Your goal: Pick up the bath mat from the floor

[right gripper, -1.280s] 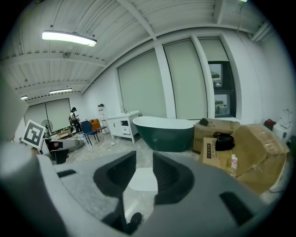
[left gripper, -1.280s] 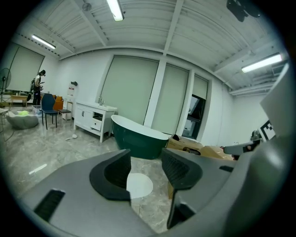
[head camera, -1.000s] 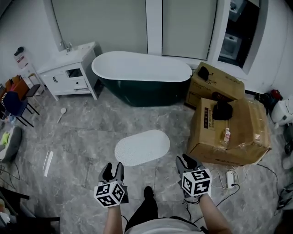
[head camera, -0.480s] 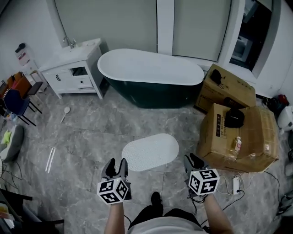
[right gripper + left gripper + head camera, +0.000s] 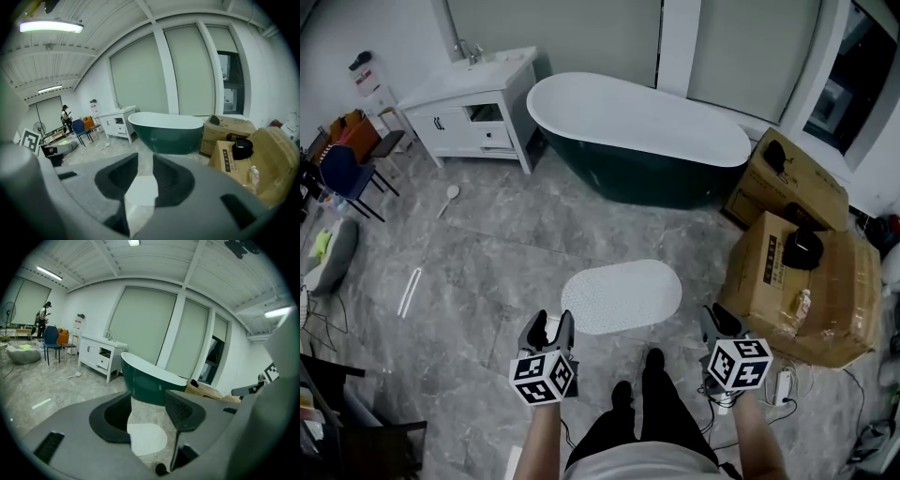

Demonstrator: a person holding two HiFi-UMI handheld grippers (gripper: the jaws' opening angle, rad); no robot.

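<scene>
The bath mat [image 5: 622,296] is a white oval lying flat on the grey marble floor, in front of the bathtub. My left gripper [image 5: 549,329] hovers just short of the mat's near left end. It is open with nothing between the jaws, which have just opened a little wider. My right gripper [image 5: 720,322] hangs beside the mat's right end, jaws narrowly apart and empty. The mat [image 5: 146,439] shows through the gap of the left gripper [image 5: 147,406] in its own view. Through the right gripper [image 5: 145,168] the mat [image 5: 140,191] shows too.
A dark green bathtub [image 5: 642,131] stands behind the mat, with a white vanity cabinet [image 5: 473,103] to its left. Cardboard boxes [image 5: 797,281] crowd the right side and a power strip [image 5: 783,382] lies by them. The person's shoes [image 5: 654,361] are just below the mat.
The person has stepped forward with both grippers, so the mat now lies closer to them. A second shoe has come into view near the mat's near edge.
</scene>
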